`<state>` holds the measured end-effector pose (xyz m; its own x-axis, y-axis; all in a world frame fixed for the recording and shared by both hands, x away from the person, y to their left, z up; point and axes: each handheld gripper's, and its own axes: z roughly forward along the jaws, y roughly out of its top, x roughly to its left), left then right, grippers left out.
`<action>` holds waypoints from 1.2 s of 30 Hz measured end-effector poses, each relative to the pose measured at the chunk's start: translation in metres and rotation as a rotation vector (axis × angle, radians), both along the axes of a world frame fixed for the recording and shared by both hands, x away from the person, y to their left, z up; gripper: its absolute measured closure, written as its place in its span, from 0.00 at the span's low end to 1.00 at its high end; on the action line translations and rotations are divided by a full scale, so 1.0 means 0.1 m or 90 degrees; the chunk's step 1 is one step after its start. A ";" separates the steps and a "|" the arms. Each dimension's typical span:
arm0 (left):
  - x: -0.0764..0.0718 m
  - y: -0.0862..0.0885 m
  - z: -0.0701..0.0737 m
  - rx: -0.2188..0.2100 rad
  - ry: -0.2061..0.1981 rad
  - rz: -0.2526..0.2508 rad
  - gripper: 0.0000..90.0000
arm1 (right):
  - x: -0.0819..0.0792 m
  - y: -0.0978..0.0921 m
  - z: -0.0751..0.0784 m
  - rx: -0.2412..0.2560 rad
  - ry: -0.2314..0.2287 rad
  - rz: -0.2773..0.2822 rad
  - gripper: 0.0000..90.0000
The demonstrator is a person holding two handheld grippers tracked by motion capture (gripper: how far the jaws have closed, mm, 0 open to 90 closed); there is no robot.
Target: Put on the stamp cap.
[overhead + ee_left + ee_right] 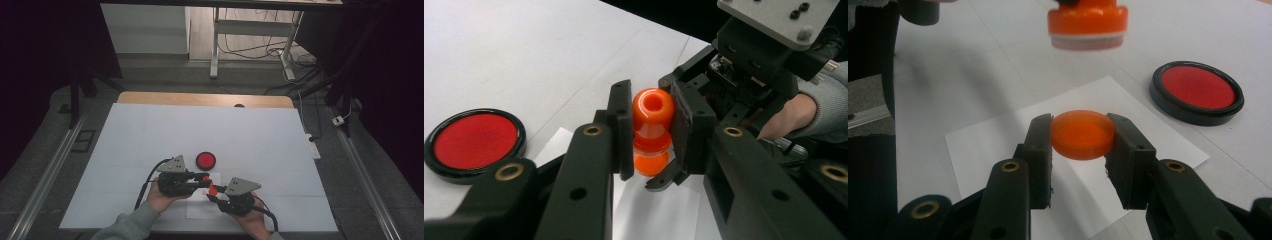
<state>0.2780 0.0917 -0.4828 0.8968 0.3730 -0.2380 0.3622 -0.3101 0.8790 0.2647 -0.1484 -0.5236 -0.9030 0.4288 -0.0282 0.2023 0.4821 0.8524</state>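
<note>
Orange cap, perhaps hidden overhead.

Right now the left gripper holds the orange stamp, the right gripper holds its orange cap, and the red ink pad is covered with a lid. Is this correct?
Not quite. The red ink pad has no lid on it: the right gripper view shows its red surface open inside the black rim. The rest holds: the left gripper is shut on the orange stamp, and the right gripper is shut on the orange cap.

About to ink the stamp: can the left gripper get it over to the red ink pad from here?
Probably yes. The left gripper holds the orange stamp, and bare white table lies between it and the open ink pad; the right gripper sits to the other side.
</note>
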 end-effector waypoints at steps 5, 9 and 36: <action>0.00 -0.06 -0.03 0.008 0.004 -0.008 0.80 | 0.00 0.00 0.00 0.008 0.002 0.002 0.71; -0.01 -0.09 -0.05 0.013 0.006 -0.014 0.80 | -0.01 0.00 0.01 0.007 -0.001 0.001 0.71; 0.01 -0.14 -0.13 0.030 0.015 -0.018 0.80 | -0.01 -0.01 0.03 0.027 -0.005 -0.002 0.71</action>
